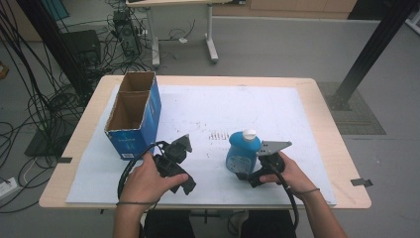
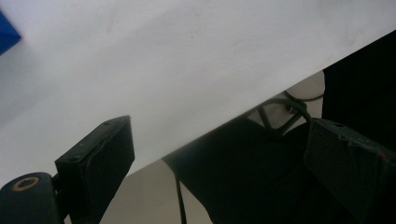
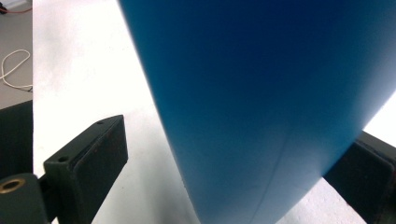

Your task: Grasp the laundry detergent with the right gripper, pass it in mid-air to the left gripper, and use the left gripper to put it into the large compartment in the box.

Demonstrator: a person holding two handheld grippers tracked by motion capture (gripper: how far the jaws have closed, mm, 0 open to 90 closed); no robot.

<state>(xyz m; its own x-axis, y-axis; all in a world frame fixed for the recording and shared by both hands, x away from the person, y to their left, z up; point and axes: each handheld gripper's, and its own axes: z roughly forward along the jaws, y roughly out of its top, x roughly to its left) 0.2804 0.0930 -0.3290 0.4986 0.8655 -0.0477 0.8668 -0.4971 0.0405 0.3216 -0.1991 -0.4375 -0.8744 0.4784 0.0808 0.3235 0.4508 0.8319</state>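
A blue bottle with a white cap stands upright on the white sheet, right of centre. My right gripper is at its base from the near side. In the right gripper view the bottle stands between the jaws of the right gripper. The left jaw is a gap away from it and the right jaw is at its edge, so the gripper is open. My left gripper is held low near the table's front edge. Its jaws stand wide apart in the left gripper view with nothing between them.
A blue cardboard box with two open-topped compartments stands at the left of the sheet. A dark smudge marks the sheet behind the bottle. Black cables and a dark post surround the wooden table.
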